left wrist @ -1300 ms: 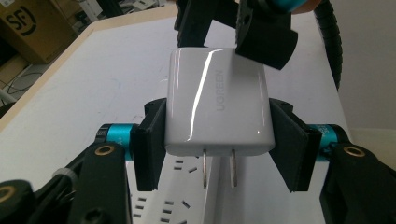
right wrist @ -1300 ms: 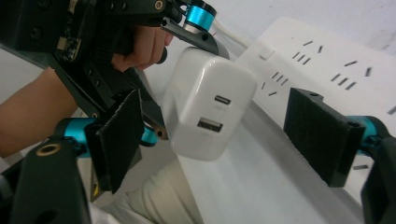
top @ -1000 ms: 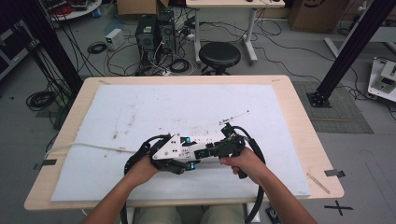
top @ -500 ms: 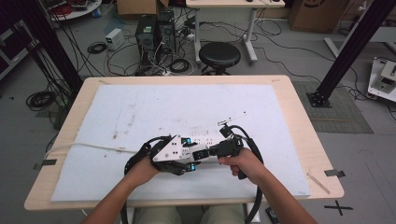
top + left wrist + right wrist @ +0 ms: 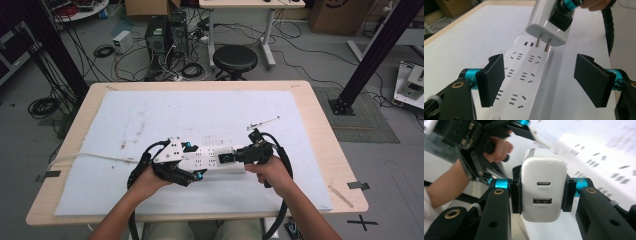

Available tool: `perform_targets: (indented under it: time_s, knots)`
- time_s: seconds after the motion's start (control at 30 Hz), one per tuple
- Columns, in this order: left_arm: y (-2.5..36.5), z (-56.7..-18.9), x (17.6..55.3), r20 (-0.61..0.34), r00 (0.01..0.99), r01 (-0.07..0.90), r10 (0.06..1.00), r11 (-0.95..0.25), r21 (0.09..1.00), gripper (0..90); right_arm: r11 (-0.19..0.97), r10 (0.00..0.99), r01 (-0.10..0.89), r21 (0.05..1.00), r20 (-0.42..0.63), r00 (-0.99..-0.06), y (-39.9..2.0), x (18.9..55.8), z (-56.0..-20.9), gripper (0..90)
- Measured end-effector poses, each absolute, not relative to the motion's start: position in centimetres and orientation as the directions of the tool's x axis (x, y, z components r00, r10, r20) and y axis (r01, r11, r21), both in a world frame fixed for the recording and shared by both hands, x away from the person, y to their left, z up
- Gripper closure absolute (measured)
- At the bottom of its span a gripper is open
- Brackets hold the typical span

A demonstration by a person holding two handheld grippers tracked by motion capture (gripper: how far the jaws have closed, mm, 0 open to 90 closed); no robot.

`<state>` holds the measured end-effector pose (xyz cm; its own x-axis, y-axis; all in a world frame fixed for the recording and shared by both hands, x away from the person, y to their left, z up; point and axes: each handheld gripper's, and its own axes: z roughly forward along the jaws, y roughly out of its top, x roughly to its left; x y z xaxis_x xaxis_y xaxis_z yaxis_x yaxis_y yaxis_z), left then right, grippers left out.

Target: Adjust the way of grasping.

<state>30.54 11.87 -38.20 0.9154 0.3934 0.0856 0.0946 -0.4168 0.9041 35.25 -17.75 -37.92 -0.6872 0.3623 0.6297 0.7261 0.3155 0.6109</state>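
A white power strip (image 5: 524,82) lies flat on the mat (image 5: 215,161). My left gripper (image 5: 541,80) straddles it; its jaws have just been opening, and both pads stand clear of the strip's sides. My right gripper (image 5: 541,192) has just closed and is shut on a white USB charger (image 5: 544,187), port face toward its camera. The charger (image 5: 549,22) hangs just above the strip's far end, its two prongs pointing down at the sockets. In the high view the left gripper (image 5: 197,170) and the right gripper (image 5: 225,158) meet tip to tip near the table's front.
A white mat (image 5: 200,115) covers most of the wooden table (image 5: 320,125). A thin stick (image 5: 262,122) lies on the mat behind the right hand. A white cord (image 5: 90,157) runs off to the left. Black cables loop off the front edge from both grippers.
Both hands stay at the same spot over the power strip. The high view shows no clear shift of the strip or the arms.
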Motion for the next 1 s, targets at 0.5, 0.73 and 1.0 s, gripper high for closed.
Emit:
perform_targets:
  time_s: [0.5,0.73,1.0]
  knots:
    - [15.0,-38.5,31.4,0.038,0.784,0.204,0.620,-0.314,0.927,21.8,0.362,0.427,0.592,0.720,0.436,-0.792,-20.0,33.7,-38.0,62.9]
    - [16.4,-38.6,31.7,0.005,0.726,0.242,0.687,-0.262,0.934,21.8,0.397,0.496,0.516,0.759,0.295,-0.816,-21.6,32.8,-38.0,62.9]
    - [16.7,-38.6,31.7,-0.006,0.715,0.250,0.699,-0.248,0.936,21.8,0.457,0.546,0.466,0.758,0.175,-0.819,-23.0,32.1,-38.0,62.9]
